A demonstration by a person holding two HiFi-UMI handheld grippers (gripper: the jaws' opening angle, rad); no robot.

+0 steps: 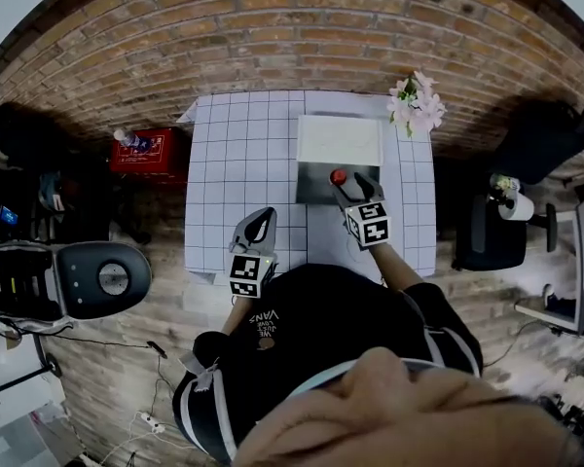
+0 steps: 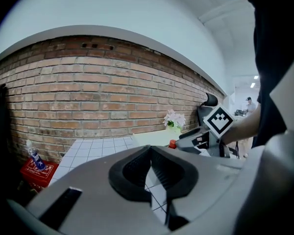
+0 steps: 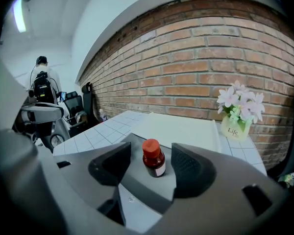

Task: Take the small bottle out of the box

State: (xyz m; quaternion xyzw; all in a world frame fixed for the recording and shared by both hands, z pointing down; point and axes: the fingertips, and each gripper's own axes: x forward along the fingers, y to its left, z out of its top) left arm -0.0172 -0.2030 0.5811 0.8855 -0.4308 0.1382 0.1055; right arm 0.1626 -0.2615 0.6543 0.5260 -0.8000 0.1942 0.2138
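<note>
- While the person stands at the near edge of the bench (image 1: 236, 178), which is covered by a white cloth with a grid, each hand holds a gripper over it.
- Right gripper (image 3: 152, 152): its jaws stand wide apart, one on each side of the small bottle (image 3: 154, 163), and neither pad touches it.
- Small bottle: it is dark brown glass with a red cap and a pale label. It stands upright on a grey surface (image 1: 313, 185) just in front of the flat white box (image 1: 339, 139). Whether that grey surface belongs to the box I cannot tell.
- Left gripper (image 2: 150, 152): its jaws are closed tip to tip with nothing between them. It is held over the bench's near edge, well apart from the bottle and to its left.
- A pot of pale pink flowers (image 3: 239, 109) stands near the bench's far right corner, beside the box.
- A red crate (image 1: 151, 154) sits left of the bench, by the brick wall (image 1: 273, 27).
</note>
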